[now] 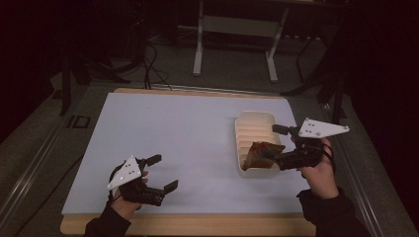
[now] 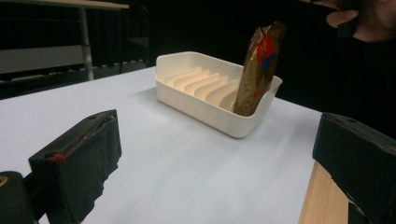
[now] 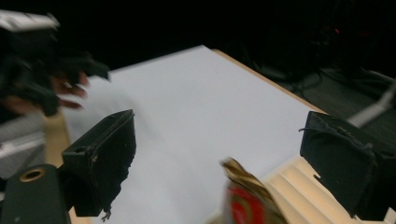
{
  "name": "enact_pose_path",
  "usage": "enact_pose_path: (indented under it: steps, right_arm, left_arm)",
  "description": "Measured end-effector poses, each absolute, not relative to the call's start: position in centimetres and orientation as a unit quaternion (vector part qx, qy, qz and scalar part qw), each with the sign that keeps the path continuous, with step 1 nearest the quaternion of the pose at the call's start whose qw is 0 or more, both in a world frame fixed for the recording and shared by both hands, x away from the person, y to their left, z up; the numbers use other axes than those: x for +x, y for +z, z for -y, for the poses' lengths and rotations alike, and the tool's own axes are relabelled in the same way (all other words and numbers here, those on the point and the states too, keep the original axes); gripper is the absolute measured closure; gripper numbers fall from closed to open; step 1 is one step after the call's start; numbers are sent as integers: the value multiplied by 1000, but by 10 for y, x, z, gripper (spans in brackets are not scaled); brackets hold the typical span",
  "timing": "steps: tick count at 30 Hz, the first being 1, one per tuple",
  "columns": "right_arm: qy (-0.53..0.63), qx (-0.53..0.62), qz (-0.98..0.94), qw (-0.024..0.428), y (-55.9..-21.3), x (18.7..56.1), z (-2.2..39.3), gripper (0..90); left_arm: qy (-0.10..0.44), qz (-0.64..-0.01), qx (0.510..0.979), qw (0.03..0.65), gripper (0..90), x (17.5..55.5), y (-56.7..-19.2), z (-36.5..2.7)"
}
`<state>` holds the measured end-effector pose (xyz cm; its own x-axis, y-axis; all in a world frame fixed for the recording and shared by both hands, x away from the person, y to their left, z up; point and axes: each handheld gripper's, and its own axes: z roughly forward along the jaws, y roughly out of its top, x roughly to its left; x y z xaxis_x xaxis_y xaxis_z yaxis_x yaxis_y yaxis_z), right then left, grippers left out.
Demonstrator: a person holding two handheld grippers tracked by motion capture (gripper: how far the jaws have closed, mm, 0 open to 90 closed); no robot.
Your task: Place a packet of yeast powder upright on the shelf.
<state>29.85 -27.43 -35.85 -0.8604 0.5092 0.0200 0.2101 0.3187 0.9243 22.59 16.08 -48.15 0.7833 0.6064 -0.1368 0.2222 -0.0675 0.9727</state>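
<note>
The left tool [image 1: 164, 173] rests low near the desk's [image 1: 188, 138] front edge, jaws wide apart, aimed toward the tray [image 2: 187, 100]. The right tool [image 1: 274, 145] hovers by the tray's near end, jaws apart around nothing. A brown packet [image 2: 259, 67] stands nearly upright in that near end, leaning on the wall

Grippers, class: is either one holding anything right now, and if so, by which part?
Nothing is held. The left gripper and right gripper are both open; the packet stands unclamped in the white tray.
</note>
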Motion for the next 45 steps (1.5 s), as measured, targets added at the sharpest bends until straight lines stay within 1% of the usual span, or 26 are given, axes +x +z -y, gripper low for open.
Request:
enact_pose_path:
  steps: [2,3,6,7,9,13,15,20,25,36,41,45]
  right_arm:
    - [550,223,-792,140,-358,294,271,103]
    - [553,220,-792,132,-358,292,268,104]
    - [551,222,-793,136,-358,289,265,104]
    - [551,220,-795,129,-358,288,264,104]
    - [548,221,-795,136,-360,285,260,105]
    - [551,215,-796,128,-365,280,253,105]
    - [558,210,-793,123,-368,278,250,126]
    - [562,197,-796,108,-374,271,240,127]
    - [558,183,-803,103,-381,264,229,127]
    - [552,166,-815,67,-413,253,208,130]
    - [550,168,-815,73,-429,248,205,131]
    - [544,172,-818,69,-435,247,206,131]
  left_arm:
    - [155,-290,715,617,18,226,-482,-160]
    - [155,-290,714,618,18,226,-482,-160]
    - [154,-290,714,618,18,226,-482,-160]
    - [154,-289,715,618,18,225,-482,-160]
    - [154,-287,715,619,18,224,-482,-160]
    - [154,-286,716,618,18,224,-482,-160]
    - [154,-287,716,617,18,224,-482,-161]
    - [154,-286,716,618,18,223,-482,-161]
    - [154,-286,716,618,18,223,-483,-161]
    - [150,-287,717,618,18,223,-483,-161]
    - [150,-284,716,619,18,222,-483,-160]
    - [151,-284,717,618,18,222,-483,-161]
